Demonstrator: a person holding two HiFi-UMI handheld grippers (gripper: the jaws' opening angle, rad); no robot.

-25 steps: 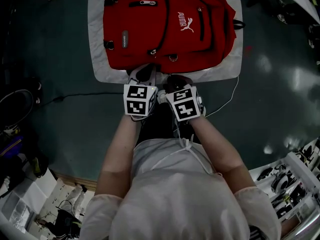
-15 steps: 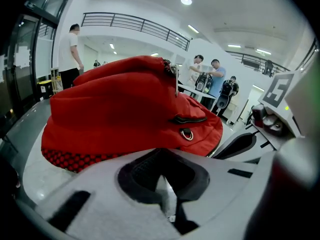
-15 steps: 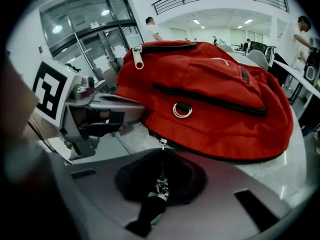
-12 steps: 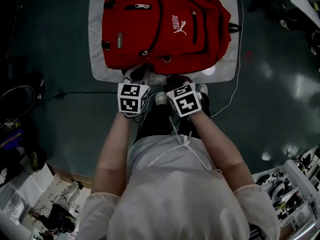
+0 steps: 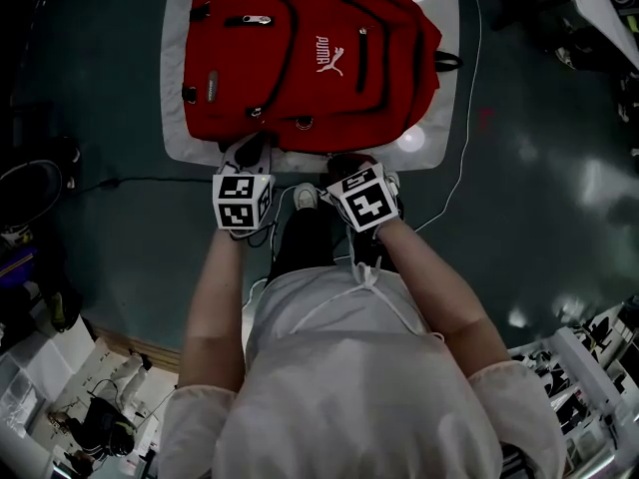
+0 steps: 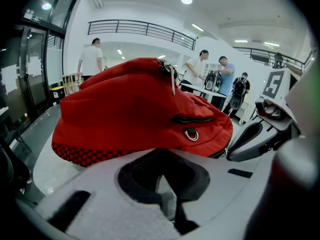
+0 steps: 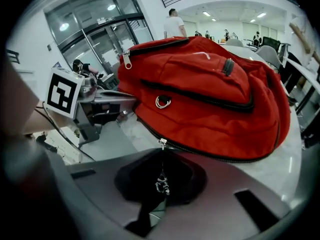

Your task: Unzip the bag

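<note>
A red backpack (image 5: 300,58) lies flat on a pale mat (image 5: 439,118), its near edge towards me. Both grippers sit at that edge. My right gripper (image 5: 344,165) is shut on the metal zipper pull (image 7: 161,184), which hangs from the slider (image 7: 161,143) on the black zip line along the bag's (image 7: 210,84) lower seam. My left gripper (image 5: 248,158) is to its left, jaws together right under the bag's (image 6: 135,109) near edge; what lies between them is hidden. A metal D-ring (image 6: 191,134) shows on the bag's front.
The mat lies on a dark green floor. A white cable (image 5: 461,158) runs past the mat's right side, and a black cable (image 5: 130,180) crosses the floor at the left. Cluttered bins stand at the lower left and lower right. Several people (image 6: 91,59) stand far behind.
The head view has drifted, so the bag sits further left in frame. The left gripper stayed with the bag's edge; the right gripper shifted right along that edge, widening the gap between the two.
</note>
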